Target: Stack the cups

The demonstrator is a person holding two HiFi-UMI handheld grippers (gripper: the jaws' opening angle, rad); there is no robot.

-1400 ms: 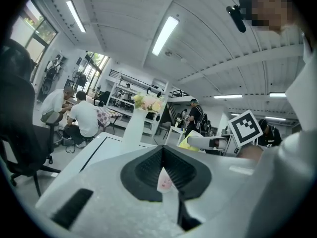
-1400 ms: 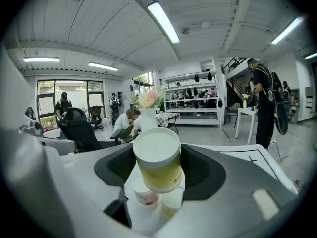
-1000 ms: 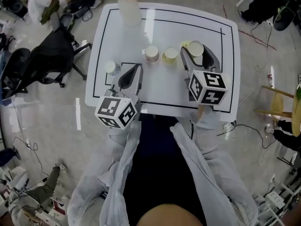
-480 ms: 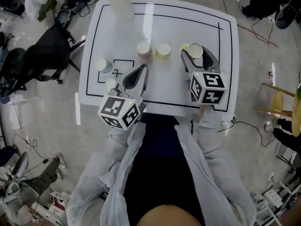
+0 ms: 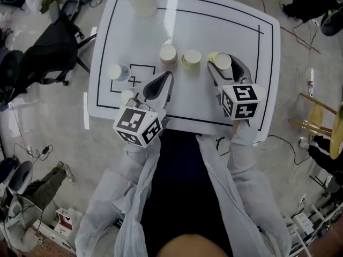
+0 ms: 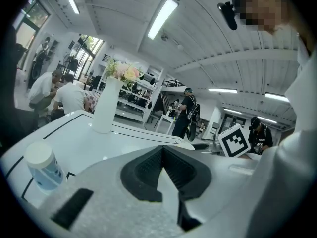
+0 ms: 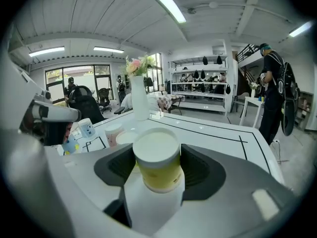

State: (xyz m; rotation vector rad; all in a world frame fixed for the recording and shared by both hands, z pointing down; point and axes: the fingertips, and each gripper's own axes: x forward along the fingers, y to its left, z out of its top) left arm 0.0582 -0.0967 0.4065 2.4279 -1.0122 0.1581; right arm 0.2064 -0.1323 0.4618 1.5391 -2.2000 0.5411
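Head view: R gripper (image 5: 223, 65) grips yellow cup (image 5: 222, 61); L gripper (image 5: 165, 78) closed, empty. At cup's 9 o'clock, pink cup (image 5: 168, 53) stands unstacked on table (image 5: 214, 25); we judge stacking barely begun.

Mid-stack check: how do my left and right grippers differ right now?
The right gripper grips a yellow cup between its jaws; the left gripper has its jaws together with nothing in them. The right gripper is at the right end of the row of cups; the left gripper is nearer the small bottles at the table's left. Both hang over the white table.
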